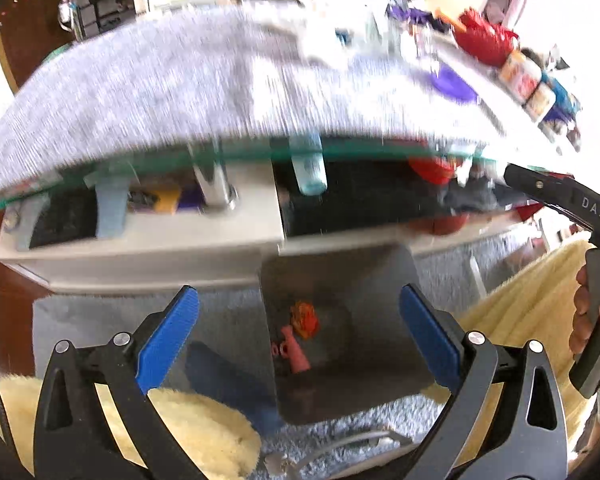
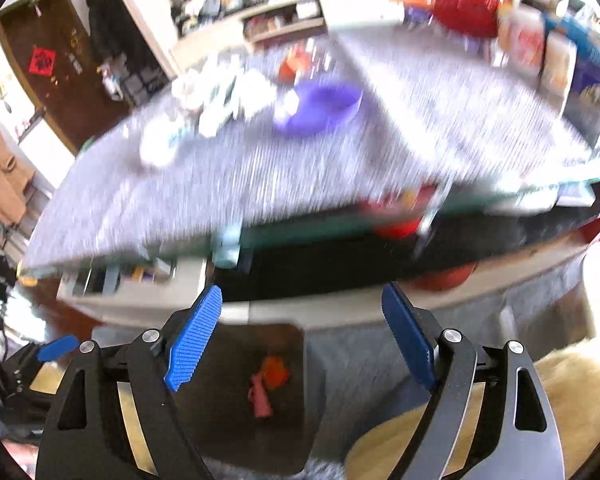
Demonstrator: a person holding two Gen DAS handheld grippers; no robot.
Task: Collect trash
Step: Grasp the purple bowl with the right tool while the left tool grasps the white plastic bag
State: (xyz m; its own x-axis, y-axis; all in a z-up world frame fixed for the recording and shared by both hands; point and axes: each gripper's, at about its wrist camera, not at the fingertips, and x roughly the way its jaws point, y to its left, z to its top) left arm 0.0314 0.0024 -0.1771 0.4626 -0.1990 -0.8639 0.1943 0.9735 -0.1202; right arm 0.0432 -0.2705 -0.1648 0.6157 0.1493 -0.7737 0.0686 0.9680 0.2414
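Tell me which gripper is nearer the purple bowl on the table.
Right. The right gripper faces the purple bowl almost head-on; the left gripper sits farther off, with the bowl far up to its right.

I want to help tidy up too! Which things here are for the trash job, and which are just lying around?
For the job:
- grey bin on the floor
- orange crumpled scrap inside it
- pink piece inside it
- left tool and right tool, both open

Just lying about:
- purple bowl
- red bag
- cream fluffy rug
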